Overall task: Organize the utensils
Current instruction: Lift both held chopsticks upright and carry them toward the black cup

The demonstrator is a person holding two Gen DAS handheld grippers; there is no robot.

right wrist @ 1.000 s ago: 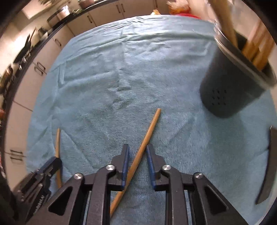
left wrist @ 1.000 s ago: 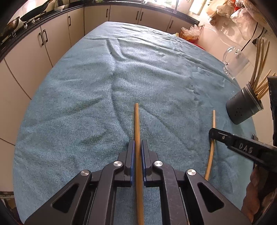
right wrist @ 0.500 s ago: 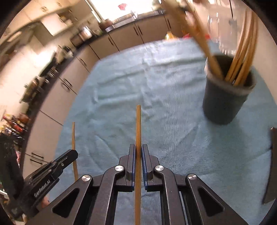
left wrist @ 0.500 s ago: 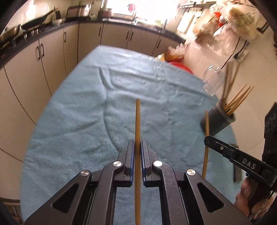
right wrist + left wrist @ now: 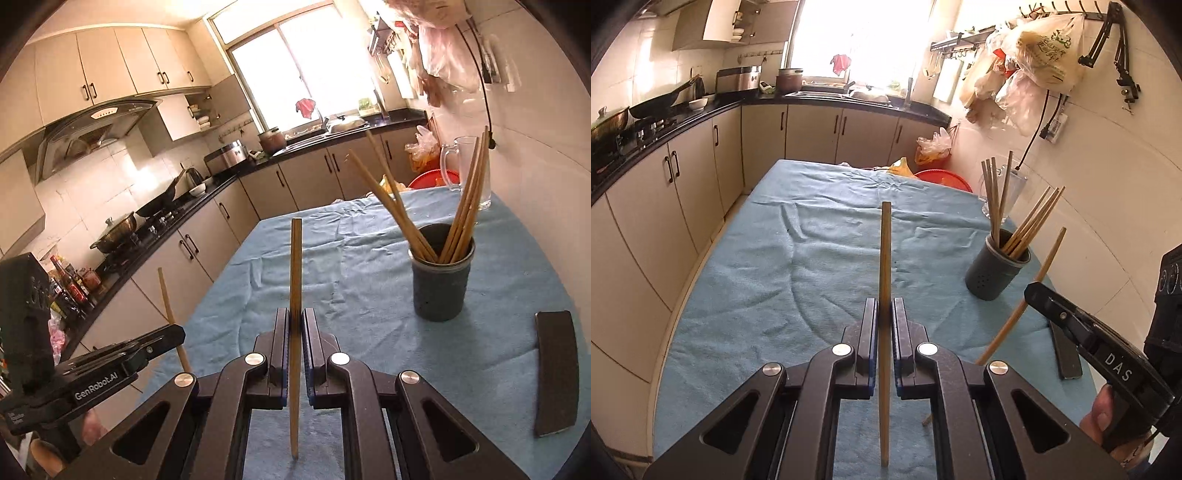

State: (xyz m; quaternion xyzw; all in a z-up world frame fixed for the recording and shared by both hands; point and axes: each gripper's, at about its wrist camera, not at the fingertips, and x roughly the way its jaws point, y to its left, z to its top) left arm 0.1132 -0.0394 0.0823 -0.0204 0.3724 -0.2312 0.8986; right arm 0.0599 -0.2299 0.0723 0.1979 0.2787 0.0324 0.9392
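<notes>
Both chopsticks now lifted off the cloth (image 5: 798,258), left chopstick (image 5: 885,258) pinched in left gripper (image 5: 885,314), right chopstick (image 5: 295,266) in right gripper (image 5: 295,325)

We record one table (image 5: 701,369), covered edge to edge by a wrinkled teal towel (image 5: 812,266). On the towel, right of centre in both views: a dark grey perforated holder (image 5: 995,273) of wooden chopsticks (image 5: 1030,225); at upper right, a clear glass mug (image 5: 467,168); at lower right, a flat dark curved piece (image 5: 556,373).

black grippers (image 5: 885,314) – blue pads, silver screws
</notes>
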